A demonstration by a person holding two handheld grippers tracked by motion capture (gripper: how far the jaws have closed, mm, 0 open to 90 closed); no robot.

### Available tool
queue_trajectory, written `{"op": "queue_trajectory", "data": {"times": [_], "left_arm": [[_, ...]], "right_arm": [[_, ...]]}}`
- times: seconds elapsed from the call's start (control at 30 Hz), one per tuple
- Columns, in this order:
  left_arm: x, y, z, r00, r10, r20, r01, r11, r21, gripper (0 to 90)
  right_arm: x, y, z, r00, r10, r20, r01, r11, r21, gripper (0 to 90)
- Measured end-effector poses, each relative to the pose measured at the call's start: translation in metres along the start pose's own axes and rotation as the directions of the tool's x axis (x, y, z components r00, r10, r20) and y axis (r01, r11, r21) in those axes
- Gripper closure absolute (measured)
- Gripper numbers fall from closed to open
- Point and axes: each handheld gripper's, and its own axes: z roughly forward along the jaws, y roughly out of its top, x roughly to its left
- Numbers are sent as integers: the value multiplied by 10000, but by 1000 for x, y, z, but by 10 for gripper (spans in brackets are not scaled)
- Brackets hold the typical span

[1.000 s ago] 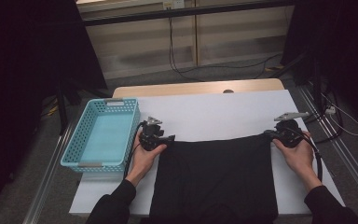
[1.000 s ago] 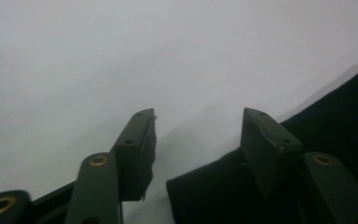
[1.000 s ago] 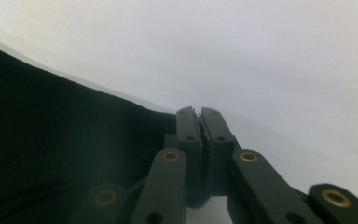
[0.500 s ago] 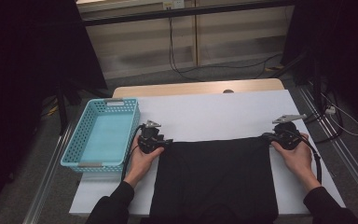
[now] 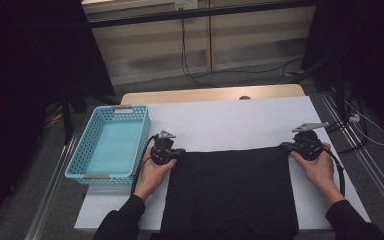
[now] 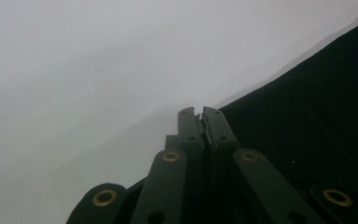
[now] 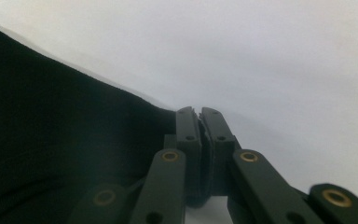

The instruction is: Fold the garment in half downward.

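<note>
Light blue perforated basket (image 5: 111, 142) sits at the left edge of the white surface (image 5: 230, 122), nothing visible inside it. Bare wood strip (image 5: 205, 94) at the surface's far edge. Black cables (image 5: 190, 55) trail across the grey floor (image 5: 260, 70) behind.

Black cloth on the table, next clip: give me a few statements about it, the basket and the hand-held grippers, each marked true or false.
1. The black cloth lies spread on the white table. True.
2. The blue basket holds a folded cloth. False: nothing lies in it.
3. The left hand-held gripper is at the cloth's far left corner, its jaws just closed. True.
4. The right hand-held gripper is wide open above the basket. False: it is shut at the cloth's far right corner.
</note>
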Motion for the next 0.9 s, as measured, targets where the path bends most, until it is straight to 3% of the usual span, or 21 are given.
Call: {"op": "queue_trajectory", "data": {"times": [0.13, 0.33, 0.6, 0.7, 0.77, 0.9], "left_arm": [[3, 3, -5, 9998, -189, -4, 189, 9994, -298, 871], [6, 13, -14, 9990, -446, -71, 439, 9955, -844, 874], [10, 21, -13, 9969, -749, -256, 717, 9913, -1101, 874], [12, 25, -13, 9967, -757, -287, 720, 9909, -1136, 874], [13, 29, -14, 9984, -422, -382, 383, 9944, -986, 875], [15, 35, -15, 9981, -463, -418, 416, 9934, -1073, 876]], "right_arm": [[0, 2, 2, 9999, -120, 90, 119, 9999, 80, 867], [-2, 11, -5, 9999, 41, 106, -37, 9995, -303, 867], [-5, 20, -3, 9998, 74, 194, -65, 9988, -489, 867], [-5, 23, -2, 9999, 46, 163, -35, 9977, -678, 867], [-5, 26, -3, 9999, 49, 136, -38, 9969, -791, 867], [-8, 32, -1, 9999, 98, 103, -88, 9954, -950, 867]]}}
